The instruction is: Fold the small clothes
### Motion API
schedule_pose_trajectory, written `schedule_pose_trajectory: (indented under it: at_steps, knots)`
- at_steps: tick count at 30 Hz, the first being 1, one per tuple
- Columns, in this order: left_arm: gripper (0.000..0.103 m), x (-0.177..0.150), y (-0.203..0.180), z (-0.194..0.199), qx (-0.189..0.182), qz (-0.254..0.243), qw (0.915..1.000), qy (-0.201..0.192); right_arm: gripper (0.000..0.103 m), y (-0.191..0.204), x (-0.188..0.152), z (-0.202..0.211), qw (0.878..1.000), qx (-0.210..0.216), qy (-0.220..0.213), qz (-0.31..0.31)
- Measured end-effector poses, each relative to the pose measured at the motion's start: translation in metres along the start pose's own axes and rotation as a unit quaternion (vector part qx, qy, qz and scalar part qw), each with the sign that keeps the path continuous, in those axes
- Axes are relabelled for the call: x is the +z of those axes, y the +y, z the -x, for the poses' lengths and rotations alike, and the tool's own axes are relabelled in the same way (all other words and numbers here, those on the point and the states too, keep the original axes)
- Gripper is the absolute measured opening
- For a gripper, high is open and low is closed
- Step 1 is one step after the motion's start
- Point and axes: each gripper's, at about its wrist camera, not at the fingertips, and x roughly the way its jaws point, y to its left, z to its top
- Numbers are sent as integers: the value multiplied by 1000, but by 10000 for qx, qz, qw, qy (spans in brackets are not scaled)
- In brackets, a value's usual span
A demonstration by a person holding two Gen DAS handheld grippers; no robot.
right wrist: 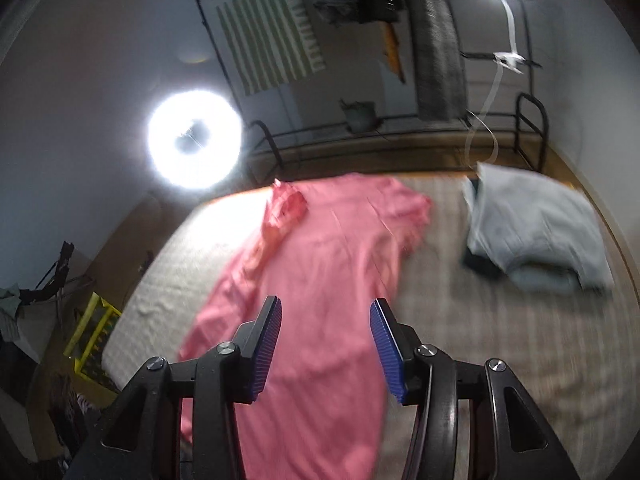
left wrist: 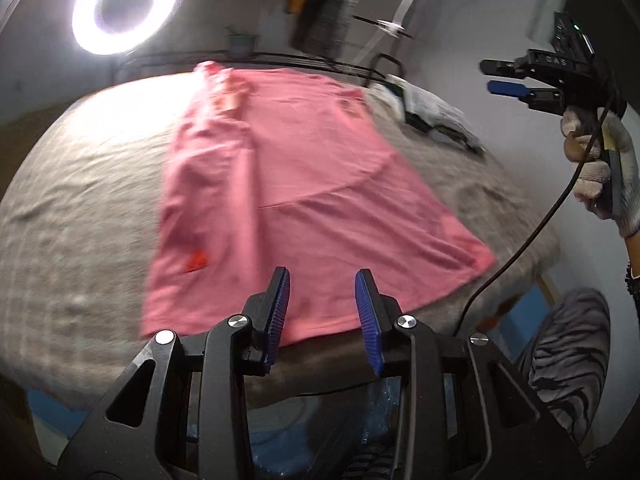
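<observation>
Hovering wide and empty, both the left gripper [left wrist: 322, 312] and right gripper [right wrist: 325, 344] should be lowered onto the near hem of the pink shirt [left wrist: 288, 184], gripped at opposite corners.

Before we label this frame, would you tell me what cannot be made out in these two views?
- Pink garment: near hem hidden behind the left gripper; in the right wrist view, cut off by the bottom edge.
- Red patch: blurred, design unreadable.
- Folded pile: motion blur, items underneath indistinct.
- Right gripper: small, side-on.
</observation>
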Motion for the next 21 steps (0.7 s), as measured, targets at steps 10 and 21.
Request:
schedule_pose_trajectory:
  at_steps: [10,21]
  knots:
    - [34,14,-121,-68,-887,-888,9917,290,57,-88,-46,76,9974,-77,-318,-647]
    - [52,10,-198,-142,-453,-1691,9811,827,60,-152,-59,115,9931,-252,-459,-1049]
